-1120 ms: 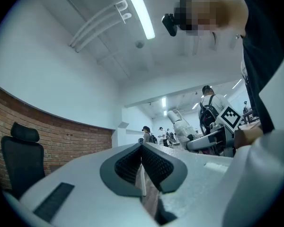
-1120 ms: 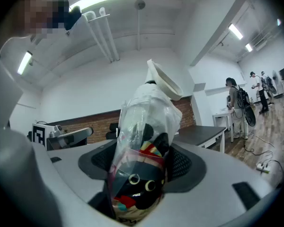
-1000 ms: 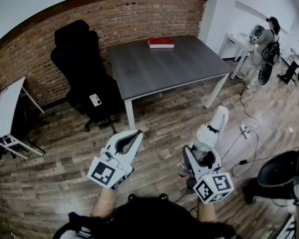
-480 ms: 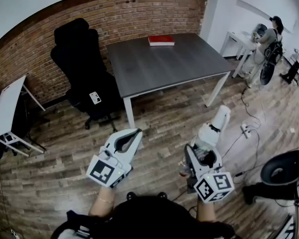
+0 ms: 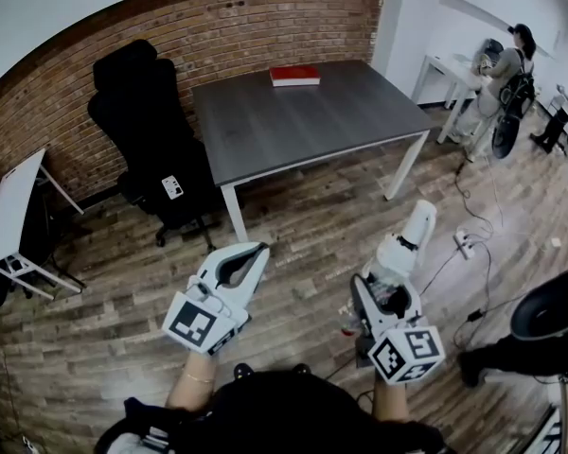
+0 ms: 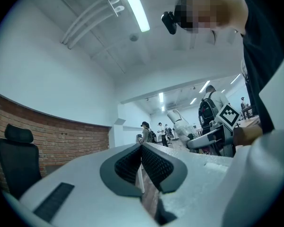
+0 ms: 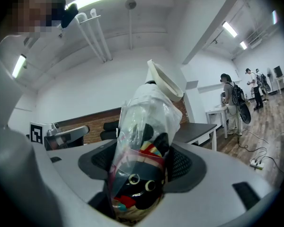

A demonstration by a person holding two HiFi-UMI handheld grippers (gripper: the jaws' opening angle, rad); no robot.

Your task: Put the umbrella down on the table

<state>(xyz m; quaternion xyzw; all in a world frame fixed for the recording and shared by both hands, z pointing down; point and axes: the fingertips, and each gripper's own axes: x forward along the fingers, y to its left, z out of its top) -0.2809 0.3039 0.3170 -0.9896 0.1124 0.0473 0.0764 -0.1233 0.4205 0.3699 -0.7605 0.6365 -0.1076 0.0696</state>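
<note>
My right gripper (image 5: 390,289) is shut on a folded umbrella (image 5: 404,244), black with coloured print inside a clear plastic sleeve, its white handle end pointing up and forward. In the right gripper view the umbrella (image 7: 146,150) stands upright between the jaws of that gripper (image 7: 141,167). My left gripper (image 5: 254,253) is shut with nothing in it, its pads (image 6: 154,164) pressed together. The dark grey table (image 5: 303,121) stands ahead on the wooden floor, well beyond both grippers.
A red book (image 5: 294,76) lies at the table's far edge. A black office chair (image 5: 151,149) stands left of the table, before the brick wall. White desks (image 5: 14,211) at left. People (image 5: 497,74) stand at the far right; cables (image 5: 464,244) lie on the floor.
The view has shifted slightly, so the table and chair sit a little further left. Both grippers keep their pose, and the umbrella stays held.
</note>
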